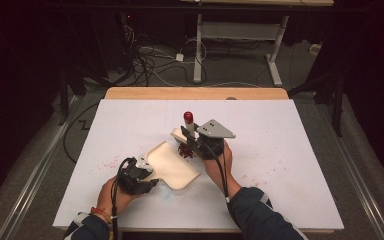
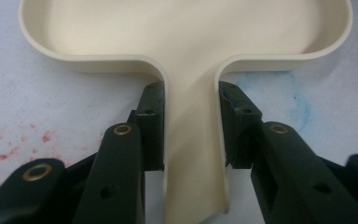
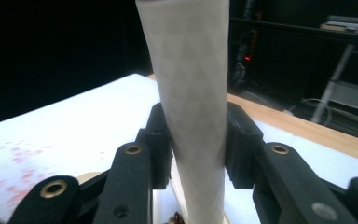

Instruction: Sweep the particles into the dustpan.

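Centrally on the white table point(image 1: 290, 165) lies the cream dustpan point(image 1: 172, 165), its handle pinched by the left gripper point(image 2: 191, 121); beside its far edge the right gripper point(image 3: 198, 140) clamps the brush's white handle point(image 3: 191, 93) over small dark-red crumbs point(image 1: 186, 151)

A white surface point(image 1: 280, 165) with a bare wooden strip along its far edge carries a cream dustpan point(image 1: 172, 165) near the middle. Just right of the dustpan lies a small dark-red pile point(image 1: 186, 151). Faint red stains point(image 1: 111, 161) mark the surface left of the dustpan.
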### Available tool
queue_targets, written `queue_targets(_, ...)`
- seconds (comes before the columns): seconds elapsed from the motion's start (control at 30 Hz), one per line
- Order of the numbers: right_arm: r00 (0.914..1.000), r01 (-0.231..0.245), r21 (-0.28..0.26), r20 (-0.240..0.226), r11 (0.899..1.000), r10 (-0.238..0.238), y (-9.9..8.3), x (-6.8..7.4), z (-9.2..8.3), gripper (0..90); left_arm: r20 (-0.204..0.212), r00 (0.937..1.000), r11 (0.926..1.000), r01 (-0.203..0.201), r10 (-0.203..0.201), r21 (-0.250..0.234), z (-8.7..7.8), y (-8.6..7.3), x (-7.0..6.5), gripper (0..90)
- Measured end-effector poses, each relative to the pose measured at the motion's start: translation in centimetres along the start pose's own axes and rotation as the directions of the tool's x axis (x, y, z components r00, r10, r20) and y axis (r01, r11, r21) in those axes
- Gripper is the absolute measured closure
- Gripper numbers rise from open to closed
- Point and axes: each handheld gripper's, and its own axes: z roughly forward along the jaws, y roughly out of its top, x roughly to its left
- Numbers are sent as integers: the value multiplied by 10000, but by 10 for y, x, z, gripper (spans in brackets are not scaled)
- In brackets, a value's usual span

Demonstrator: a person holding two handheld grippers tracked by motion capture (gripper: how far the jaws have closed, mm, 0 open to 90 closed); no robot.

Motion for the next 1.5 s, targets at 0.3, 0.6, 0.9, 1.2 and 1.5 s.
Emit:
queue_targets(0.3, 9973, 432, -11, -597, 9991, -432, -2, 26, -9, 675, 158, 9997, 9998, 165, -166, 61, 3, 1, 1, 634)
queue_targets(0.6, 9927, 702, -33, -980, 9975, -702, -2, 46, -15, 677, 63, 9999, 9999, 141, -141, 83, 2, 3, 0, 634)
queue_targets(0.9, 9878, 614, -47, -1428, 9981, -615, 2, 48, -20, 685, 77, 9999, 9999, 96, -97, 93, 1, 3, 1, 634)
queue_targets(1.2, 9862, 507, -333, -1563, 9982, -553, 7, 46, -25, 699, 68, 9997, 9994, -242, 241, 228, -3, 0, 1, 634)
queue_targets(1.5, 9860, 161, -957, -1637, 9953, -317, 21, 24, -42, 699, 157, 9985, 9981, -522, 517, 336, -11, -12, 1, 634)
